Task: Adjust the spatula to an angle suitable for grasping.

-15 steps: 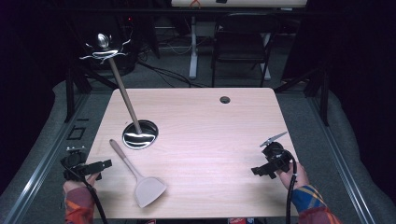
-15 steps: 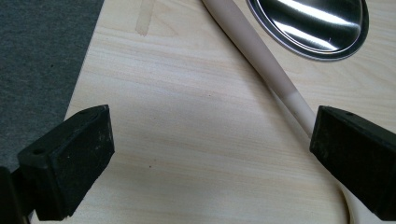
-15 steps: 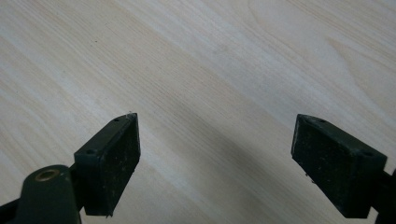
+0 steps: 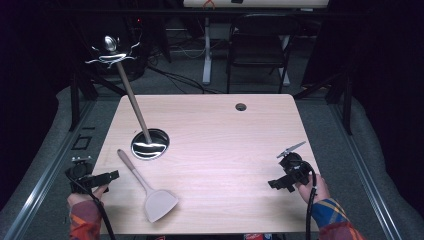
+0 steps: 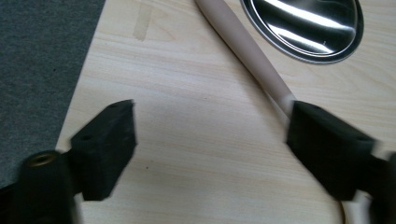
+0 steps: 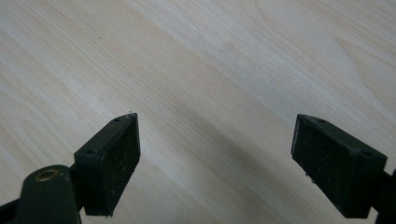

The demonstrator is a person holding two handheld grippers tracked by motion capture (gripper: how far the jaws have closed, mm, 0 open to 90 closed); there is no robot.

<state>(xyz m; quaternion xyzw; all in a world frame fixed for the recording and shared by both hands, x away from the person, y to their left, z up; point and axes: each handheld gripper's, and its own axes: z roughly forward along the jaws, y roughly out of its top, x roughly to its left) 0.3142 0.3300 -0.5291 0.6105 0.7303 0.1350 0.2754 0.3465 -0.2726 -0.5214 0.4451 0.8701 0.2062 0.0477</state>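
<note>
Spatula (image 4: pixel 150 187) lay flat on the bench (image 4: pixel 225 150), front-left, handle end pointing up toward the steel ladle bowl (image 4: pixel 150 144), blade toward the near edge. Looked like a light, stiff 1-piece utensil with a smooth rounded handle (image 5: pixel 252 56), likely a bit slippery; best grip was mid-handle, across the shaft, not the thin flat blade. Left tongs (image 4: pixel 107 177) sat at the bench's left edge, jaws released and spread wide, holding nothing; in the left gripper view the handle ran just past the right jaw, contact unclear. Right tongs (image 4: pixel 274 184) hovered over bare wood front-right, well apart from the spatula, also wide open and empty.
</note>
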